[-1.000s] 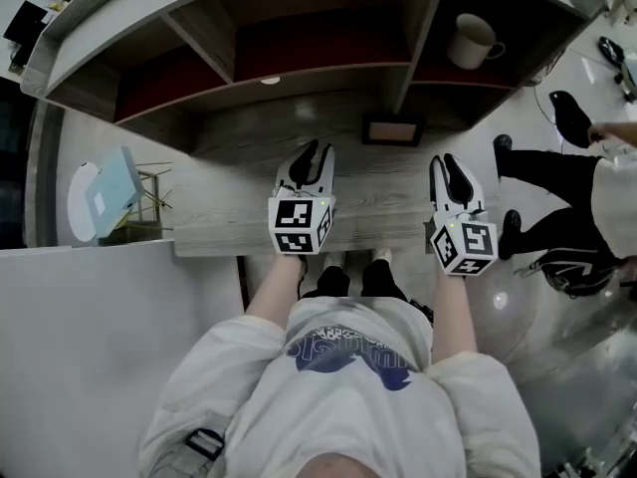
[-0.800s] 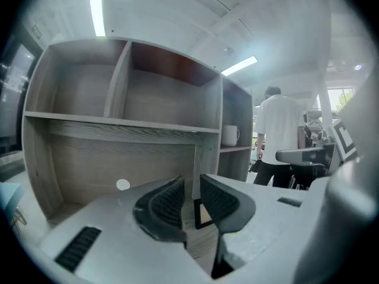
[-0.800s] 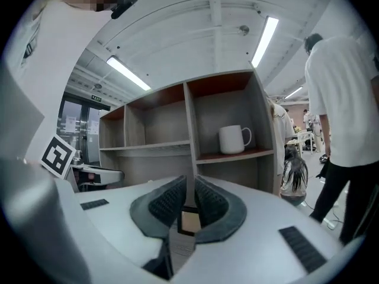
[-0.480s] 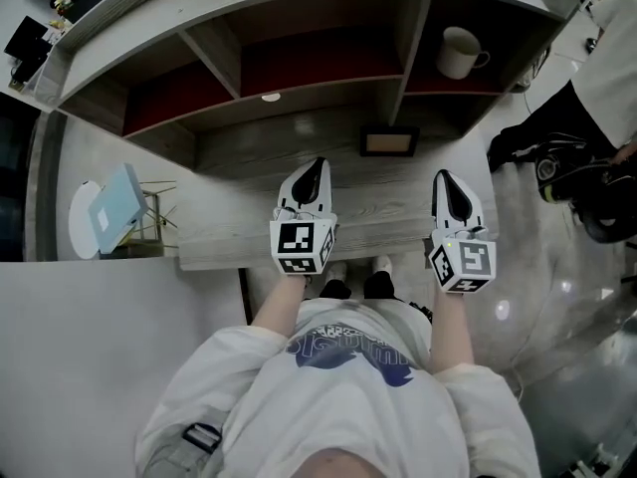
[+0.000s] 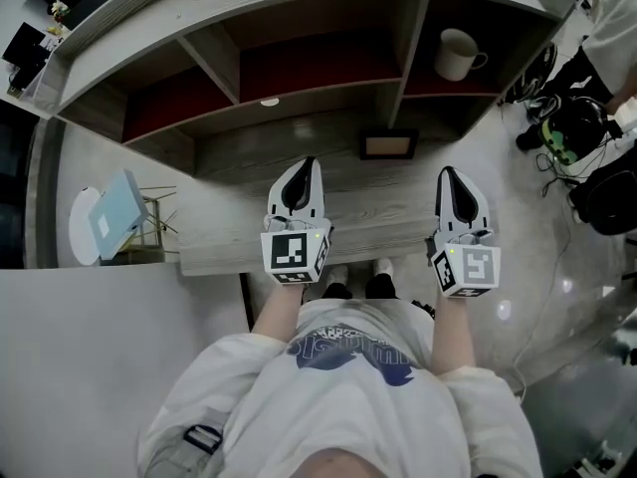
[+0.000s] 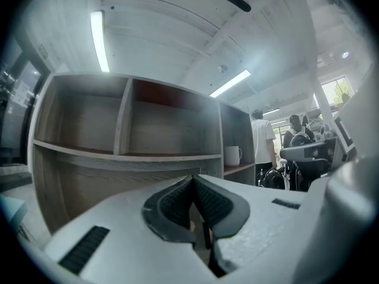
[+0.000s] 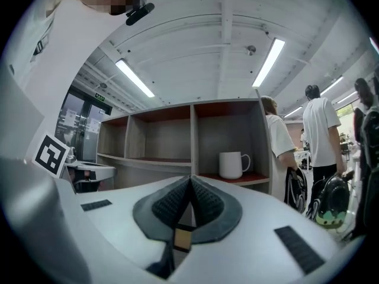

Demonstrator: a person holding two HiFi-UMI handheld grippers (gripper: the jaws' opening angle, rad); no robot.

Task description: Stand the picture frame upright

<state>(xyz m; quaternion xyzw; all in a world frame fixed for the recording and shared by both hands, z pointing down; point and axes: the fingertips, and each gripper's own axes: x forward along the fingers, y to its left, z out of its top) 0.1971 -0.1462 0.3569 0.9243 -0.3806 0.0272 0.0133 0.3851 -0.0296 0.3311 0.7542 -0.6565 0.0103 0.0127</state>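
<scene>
The picture frame (image 5: 388,146), small and dark-edged with a tan middle, lies flat on the wooden desk (image 5: 224,239) just in front of the shelf unit. My left gripper (image 5: 308,160) hovers over the desk, to the left of the frame and nearer to me. Its jaws are shut with nothing between them (image 6: 193,177). My right gripper (image 5: 447,170) hangs to the right of the frame, near the desk's right end, also shut and empty (image 7: 190,177). Both point level at the shelves. Neither touches the frame.
An open wooden shelf unit (image 5: 318,63) stands at the back of the desk, with a white mug (image 5: 458,53) in its right compartment. A white and pale blue object (image 5: 105,212) rests on a wire stand at the left. People (image 7: 320,129) and bags (image 5: 562,127) are at the right.
Both grippers' jaws, apart a second ago, have closed on nothing. Both grippers have lifted a little above the desk. The person at the right has moved further off.
</scene>
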